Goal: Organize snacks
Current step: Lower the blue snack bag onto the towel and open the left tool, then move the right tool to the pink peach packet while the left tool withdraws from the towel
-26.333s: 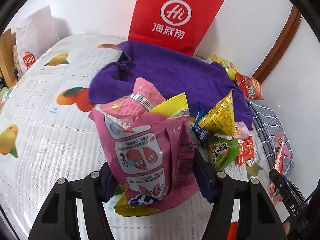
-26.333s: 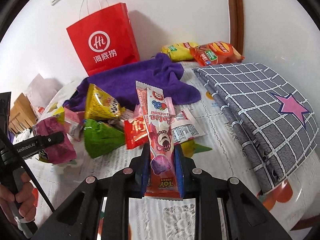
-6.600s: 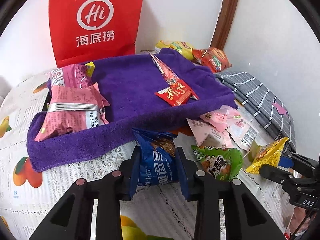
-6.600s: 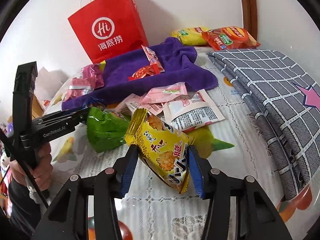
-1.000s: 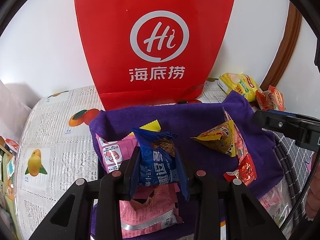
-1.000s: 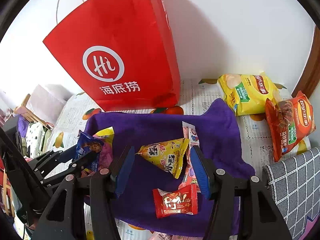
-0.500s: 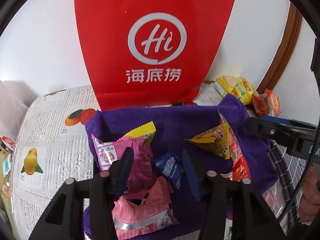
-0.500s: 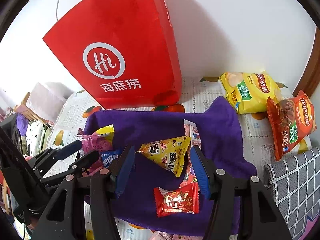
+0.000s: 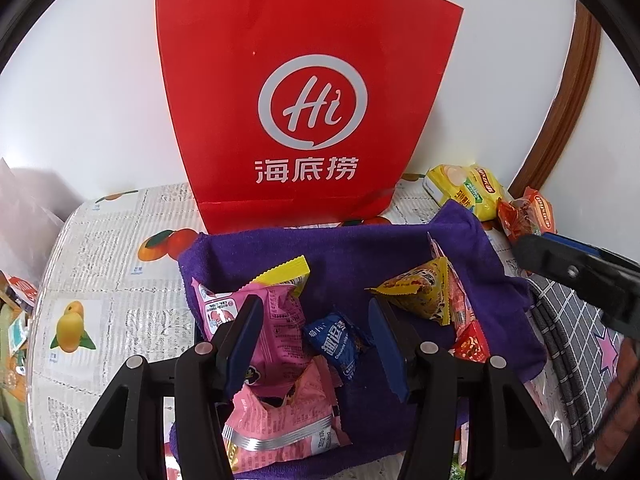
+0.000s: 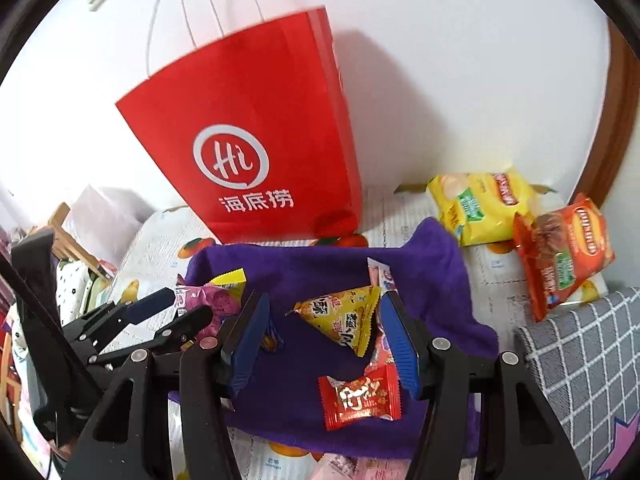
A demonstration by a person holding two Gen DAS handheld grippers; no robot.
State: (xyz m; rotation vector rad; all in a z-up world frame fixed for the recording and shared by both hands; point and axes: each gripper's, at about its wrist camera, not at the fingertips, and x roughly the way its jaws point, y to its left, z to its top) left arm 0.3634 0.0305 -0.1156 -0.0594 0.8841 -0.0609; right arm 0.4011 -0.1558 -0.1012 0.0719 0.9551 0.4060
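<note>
the snacks are being gathered onto the purple towel (image 9: 360, 256), which is lying on the fruit-print tabletop (image 9: 112, 264) in front of the red paper bag (image 9: 308, 92). lying on the towel already are two pink packets (image 9: 276, 320), a yellow-edged wrapper (image 9: 286, 272) tucked behind them, a small blue packet (image 9: 336, 344), a yellow triangular snack bag (image 10: 344, 320), a long stick candy (image 10: 380, 276) mostly hidden behind it, and a small red candy (image 10: 360, 396). the left tool (image 9: 316, 344) is hovering over the blue packet with its jaws opening; the packet is sitting on the towel between the blue pads (image 9: 244, 336) without being pressed, so it is looking released. the right tool (image 10: 324, 340) is standing spread and empty above the yellow triangular bag, touching nothing. judging from this, a good share of the sorting is looking done. still lying off the towel are a yellow chip bag (image 10: 480, 208) and an orange chip bag (image 10: 564, 252) near the wall, beside the grey checked cloth (image 10: 584, 368), and pale pink wrappers (image 10: 352, 468) are peeking out below the towel's near edge. whether the chip bags are meant to be joining the pile is not clear from here.
</note>
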